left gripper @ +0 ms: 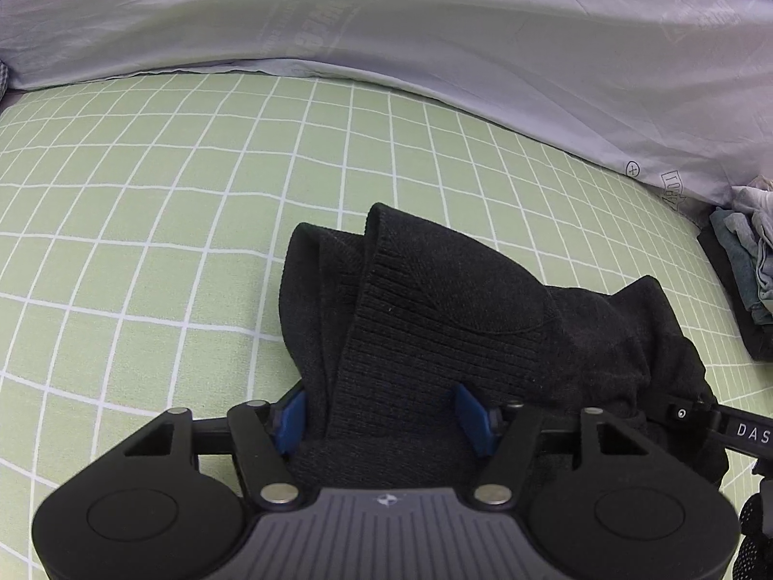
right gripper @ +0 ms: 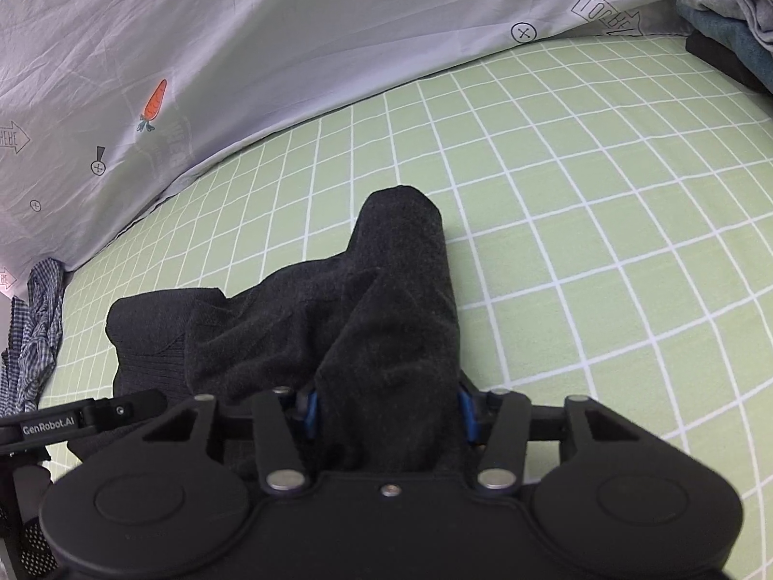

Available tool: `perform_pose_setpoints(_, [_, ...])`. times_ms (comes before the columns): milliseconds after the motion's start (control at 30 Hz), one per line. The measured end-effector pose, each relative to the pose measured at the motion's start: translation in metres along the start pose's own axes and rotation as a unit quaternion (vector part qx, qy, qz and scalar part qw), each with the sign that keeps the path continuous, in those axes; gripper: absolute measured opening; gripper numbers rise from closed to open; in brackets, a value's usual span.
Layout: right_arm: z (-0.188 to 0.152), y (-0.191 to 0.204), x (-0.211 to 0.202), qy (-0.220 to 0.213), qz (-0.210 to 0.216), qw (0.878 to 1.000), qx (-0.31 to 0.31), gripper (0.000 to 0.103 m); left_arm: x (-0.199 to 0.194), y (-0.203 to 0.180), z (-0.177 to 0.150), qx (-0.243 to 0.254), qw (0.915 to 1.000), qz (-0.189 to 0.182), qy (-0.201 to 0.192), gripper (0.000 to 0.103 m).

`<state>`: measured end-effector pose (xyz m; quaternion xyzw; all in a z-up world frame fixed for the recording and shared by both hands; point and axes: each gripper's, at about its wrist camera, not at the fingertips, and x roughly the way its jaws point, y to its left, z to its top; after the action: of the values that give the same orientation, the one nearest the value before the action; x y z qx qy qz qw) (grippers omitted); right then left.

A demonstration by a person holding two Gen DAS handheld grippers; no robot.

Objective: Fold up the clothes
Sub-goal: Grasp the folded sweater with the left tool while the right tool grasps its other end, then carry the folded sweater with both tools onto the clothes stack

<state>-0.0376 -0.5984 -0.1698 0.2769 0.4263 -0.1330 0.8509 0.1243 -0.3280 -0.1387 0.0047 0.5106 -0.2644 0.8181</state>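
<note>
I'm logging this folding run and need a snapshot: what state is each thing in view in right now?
Black knit garment: bunched on the bed, not folded flat.
Left gripper: jaws around the ribbed fabric.
Right gripper: jaws closed on a fabric bunch.
Green checked sheet: spread flat.
Grey printed cover: wrinkled, draped behind.
Pile of clothes: stacked at the far edge.
Blue checked cloth: crumpled.

One black knitted garment (left gripper: 435, 299) was counted on one green checked bed sheet (left gripper: 145, 193). Two claws, left claw (left gripper: 386, 415) and right claw (right gripper: 386, 411), one clothes stack (right gripper: 724, 24), one plaid shirt (right gripper: 34, 328) were seen.
</note>
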Motion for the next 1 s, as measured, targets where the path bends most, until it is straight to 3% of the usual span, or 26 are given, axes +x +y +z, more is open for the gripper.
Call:
perform_pose_setpoints(33, [0.001,0.005,-0.002,0.000,-0.007,1.000,-0.013,0.029,-0.001,-0.002,0.001,-0.007,1.0000,0.000,0.003,0.053])
perform_pose_setpoints(100, [0.001,0.015,-0.009,-0.004,-0.022,0.999,-0.046,0.019,-0.006,-0.003,0.004,-0.018,0.9998,0.002,0.010,0.032])
perform_pose_setpoints(133, [0.002,0.017,-0.015,-0.008,-0.026,0.998,-0.049,0.014,-0.011,0.000,0.007,-0.030,0.9993,-0.016,0.017,0.025])
perform_pose_setpoints(233, [0.006,0.019,-0.042,-0.024,-0.033,0.998,-0.043,0.012,-0.025,0.006,0.014,-0.066,0.9950,-0.066,0.036,0.022])
perform_pose_setpoints(333, [0.008,0.019,-0.073,-0.037,-0.040,0.998,-0.035,0.012,-0.032,-0.011,0.019,-0.062,0.9923,-0.092,0.055,0.021])
perform_pose_setpoints(500, [0.009,0.007,-0.120,-0.031,-0.081,0.995,-0.050,0.012,-0.036,-0.080,0.028,0.012,0.9860,-0.126,0.109,0.020])
perform_pose_setpoints(700, [0.006,-0.060,-0.179,-0.018,-0.119,0.993,0.002,0.012,-0.041,-0.194,0.027,0.125,0.9722,-0.140,0.140,0.020])
perform_pose_setpoints(867, [0.026,-0.123,-0.223,0.002,-0.116,0.993,0.034,0.012,-0.048,-0.282,0.014,0.180,0.9620,-0.141,0.150,0.020])
perform_pose_setpoints(1000, [0.055,-0.174,-0.246,0.035,-0.093,0.994,0.034,0.012,-0.048,-0.344,0.005,0.186,0.9579,-0.122,0.181,0.020])
